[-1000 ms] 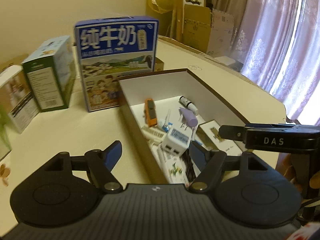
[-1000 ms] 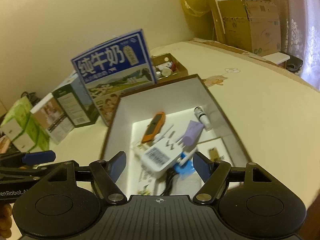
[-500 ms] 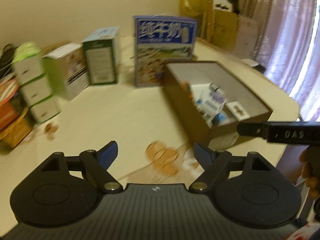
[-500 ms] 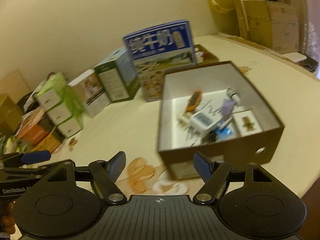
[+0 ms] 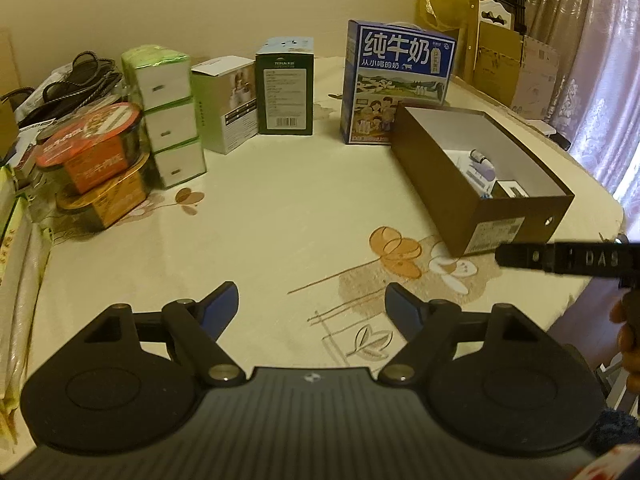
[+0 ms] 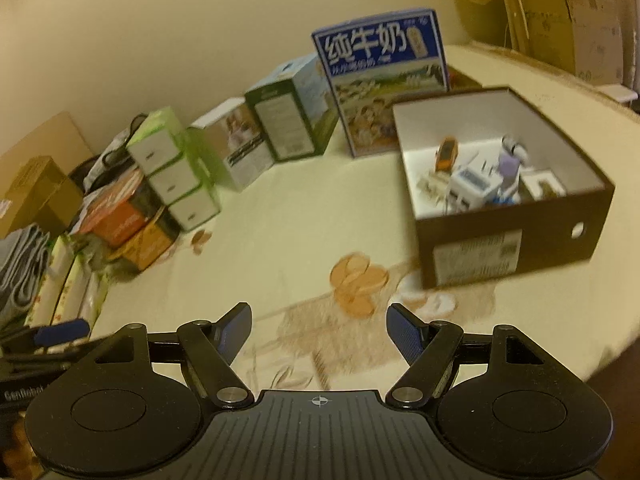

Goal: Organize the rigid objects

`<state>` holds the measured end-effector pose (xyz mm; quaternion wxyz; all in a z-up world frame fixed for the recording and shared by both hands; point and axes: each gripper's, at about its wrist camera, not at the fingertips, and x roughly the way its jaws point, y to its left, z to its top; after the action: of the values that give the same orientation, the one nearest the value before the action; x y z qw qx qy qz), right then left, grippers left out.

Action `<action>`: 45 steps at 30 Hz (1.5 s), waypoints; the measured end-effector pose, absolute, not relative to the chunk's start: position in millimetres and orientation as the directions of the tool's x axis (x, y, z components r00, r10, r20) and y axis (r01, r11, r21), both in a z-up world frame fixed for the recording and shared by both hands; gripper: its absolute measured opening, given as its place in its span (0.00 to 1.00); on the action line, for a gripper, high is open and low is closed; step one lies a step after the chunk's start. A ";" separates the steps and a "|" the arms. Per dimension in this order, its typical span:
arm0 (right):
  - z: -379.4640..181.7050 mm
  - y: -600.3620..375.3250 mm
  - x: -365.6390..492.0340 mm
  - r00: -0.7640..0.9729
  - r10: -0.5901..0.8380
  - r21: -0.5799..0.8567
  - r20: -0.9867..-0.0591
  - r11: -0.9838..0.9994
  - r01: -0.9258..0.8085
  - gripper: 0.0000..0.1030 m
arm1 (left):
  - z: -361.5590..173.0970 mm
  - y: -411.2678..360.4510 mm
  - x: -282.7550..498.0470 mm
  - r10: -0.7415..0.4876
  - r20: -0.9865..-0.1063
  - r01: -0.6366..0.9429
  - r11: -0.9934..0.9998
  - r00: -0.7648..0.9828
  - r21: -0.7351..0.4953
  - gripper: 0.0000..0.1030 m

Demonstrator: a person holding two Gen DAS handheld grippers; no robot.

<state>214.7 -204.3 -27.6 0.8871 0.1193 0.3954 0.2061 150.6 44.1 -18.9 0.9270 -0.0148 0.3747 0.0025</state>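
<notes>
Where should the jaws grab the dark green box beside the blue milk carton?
Take the dark green box across its narrow front face, near the top, coming from the front. It stands upright and tall, with open gaps on both sides, toward the milk carton and the white box.

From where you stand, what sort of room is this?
Probably a lived-in home, perhaps a dining room: a round table under a flower-printed cloth, grocery packages such as a blue milk carton along the wall, and patterned curtains by a bright window.
</notes>
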 end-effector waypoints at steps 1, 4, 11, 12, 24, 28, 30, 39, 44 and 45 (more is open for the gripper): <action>-29.2 -201.6 208.0 0.596 0.461 0.374 -0.657 0.886 -0.273 0.69 | -19.3 46.0 145.5 -0.007 -0.696 -0.014 1.000 0.718 -0.024 0.75; -30.4 -194.7 189.4 0.586 0.461 0.366 -0.667 0.887 -0.282 0.69 | -21.5 48.8 132.2 -0.004 -0.700 -0.018 1.000 0.714 -0.024 0.75; -30.1 -187.6 153.3 0.571 0.455 0.326 -0.683 0.890 -0.319 0.69 | -30.6 47.9 98.3 0.032 -0.719 -0.061 0.998 0.694 -0.014 0.75; -31.0 -188.1 148.8 0.567 0.458 0.325 -0.685 0.888 -0.324 0.69 | -31.5 47.1 94.6 0.035 -0.722 -0.064 0.998 0.691 -0.013 0.75; -31.0 -201.7 112.1 0.536 0.474 0.311 -0.699 0.876 -0.368 0.69 | -30.1 25.5 57.4 0.070 -0.722 -0.101 0.995 0.689 0.001 0.75; -31.3 -207.8 101.3 0.536 0.474 0.312 -0.699 0.876 -0.368 0.69 | -31.4 15.5 47.3 0.067 -0.730 -0.098 0.995 0.680 0.000 0.75; -33.4 -210.0 96.7 0.529 0.476 0.316 -0.702 0.874 -0.369 0.69 | -31.7 12.6 42.7 0.066 -0.732 -0.098 0.995 0.678 -0.001 0.75; -34.5 -208.5 86.0 0.529 0.473 0.296 -0.705 0.873 -0.387 0.69 | -30.6 4.6 31.5 0.062 -0.727 -0.095 0.995 0.684 -0.005 0.75; -35.8 -208.2 86.1 0.529 0.465 0.290 -0.710 0.877 -0.383 0.69 | -30.6 4.5 29.9 0.060 -0.726 -0.096 0.995 0.685 -0.009 0.75; -36.2 -208.2 85.9 0.527 0.467 0.291 -0.710 0.876 -0.384 0.69 | -31.3 4.8 29.5 0.059 -0.728 -0.098 0.995 0.683 -0.011 0.75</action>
<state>85.9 -208.2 -36.1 0.8725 0.0490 0.4206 0.2438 29.4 4.8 -31.3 0.9170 -0.0244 0.3957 0.0427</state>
